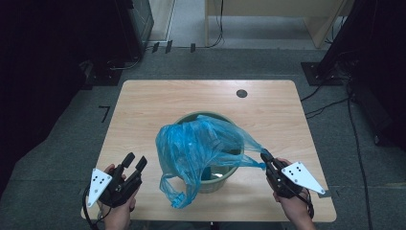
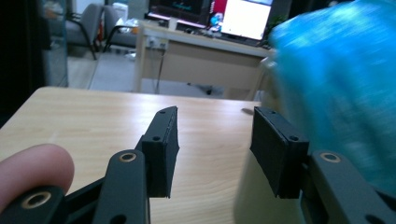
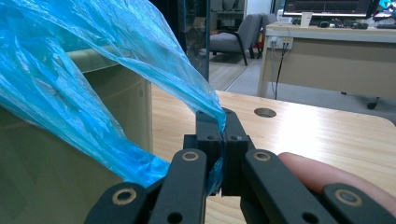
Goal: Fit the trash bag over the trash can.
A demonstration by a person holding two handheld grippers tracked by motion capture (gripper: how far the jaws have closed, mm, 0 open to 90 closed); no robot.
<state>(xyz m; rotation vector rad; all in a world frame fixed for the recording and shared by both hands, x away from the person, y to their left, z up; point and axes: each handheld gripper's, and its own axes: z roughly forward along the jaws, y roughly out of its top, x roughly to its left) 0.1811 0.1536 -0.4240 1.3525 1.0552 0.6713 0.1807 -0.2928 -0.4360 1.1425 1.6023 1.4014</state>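
1. High view: I see the blue bag draped over the green bin in the middle of the tabletop, one corner pulled to the right.
2. My right tool is clamped on this thin corner; a harder pull may tear the film or tip the bin.
3. My left tool stands wide and holds nothing, so the loose left side may slip off the rim.

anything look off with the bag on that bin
Yes. The thin blue plastic bag is not seated around the round green waste bin: it is bunched over the top, with a loose tail hanging down the near-left side to the table. The right gripper pinches one edge and stretches it sideways; the left gripper is open, holding nothing.
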